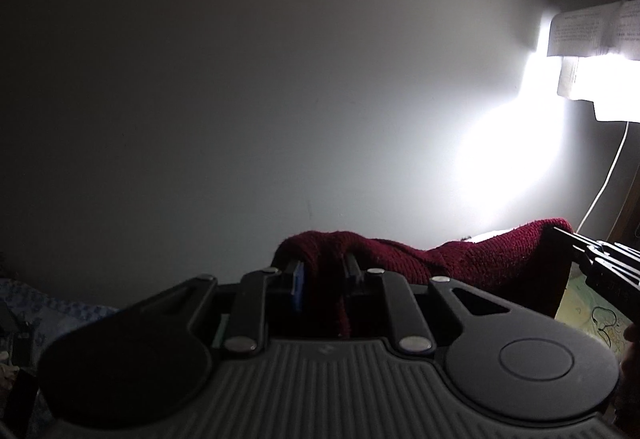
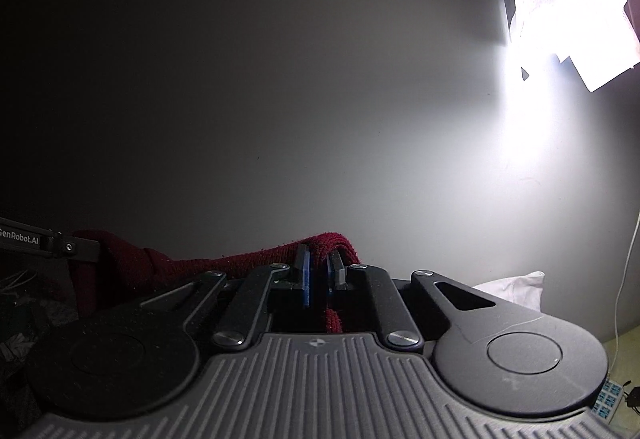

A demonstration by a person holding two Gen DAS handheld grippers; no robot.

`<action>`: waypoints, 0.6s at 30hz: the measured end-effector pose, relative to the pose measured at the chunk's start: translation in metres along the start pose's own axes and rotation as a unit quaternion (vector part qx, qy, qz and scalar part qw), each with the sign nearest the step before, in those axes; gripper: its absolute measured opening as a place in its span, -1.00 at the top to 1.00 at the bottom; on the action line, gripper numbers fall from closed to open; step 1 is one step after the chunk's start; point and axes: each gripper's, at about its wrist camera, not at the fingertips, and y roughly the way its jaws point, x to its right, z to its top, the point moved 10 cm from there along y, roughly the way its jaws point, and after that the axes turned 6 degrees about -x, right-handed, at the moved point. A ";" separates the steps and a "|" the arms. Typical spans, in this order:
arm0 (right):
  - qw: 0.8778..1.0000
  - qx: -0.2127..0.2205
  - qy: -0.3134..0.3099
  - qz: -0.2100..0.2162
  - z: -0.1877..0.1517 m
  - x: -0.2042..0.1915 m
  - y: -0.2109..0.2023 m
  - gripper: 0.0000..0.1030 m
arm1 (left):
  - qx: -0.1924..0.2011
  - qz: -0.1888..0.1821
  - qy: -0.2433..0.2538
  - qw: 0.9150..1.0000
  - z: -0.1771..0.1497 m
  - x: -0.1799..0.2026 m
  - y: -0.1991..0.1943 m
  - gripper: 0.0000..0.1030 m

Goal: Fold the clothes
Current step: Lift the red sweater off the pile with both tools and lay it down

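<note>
a: left wrist view: left gripper (image 1: 324, 267) clenched on a fold of the cloth (image 1: 460, 259), which runs right to the right gripper (image 1: 560, 233).
b: right wrist view: cloth (image 2: 168, 267) spans from the left; right gripper (image 2: 318, 259) pinches its edge. wall (image 2: 280, 99) behind.

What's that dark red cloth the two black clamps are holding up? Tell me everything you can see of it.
The dark red cloth looks like a thick knit, ribbed and slightly fuzzy. It hangs stretched between the two tools: the left gripper has its jaws shut on one bunched end, the right gripper pinches the other, a strip trailing down between the jaws. Its top edge sags a little in the middle. What kind of garment it is cannot be told; most is hidden behind the tools.
</note>
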 end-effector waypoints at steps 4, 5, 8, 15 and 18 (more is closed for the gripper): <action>0.999 0.035 -0.010 -0.010 0.017 0.004 0.011 0.85 | 0.047 0.013 0.021 0.999 0.025 0.005 -0.007 0.69; 0.999 0.042 -0.016 -0.011 0.019 0.004 0.014 0.85 | 0.054 0.018 0.028 0.998 0.026 0.006 -0.007 0.69; 0.999 0.034 -0.020 -0.005 0.007 0.009 0.029 0.85 | 0.053 0.013 0.032 0.998 0.009 0.004 -0.002 0.68; 0.998 -0.050 -0.032 0.035 -0.081 0.018 0.033 0.85 | -0.017 -0.026 0.045 0.998 -0.094 0.000 0.003 0.68; 0.993 -0.099 -0.038 0.043 -0.128 0.025 0.034 0.85 | -0.060 -0.035 0.055 0.996 -0.144 0.001 0.010 0.68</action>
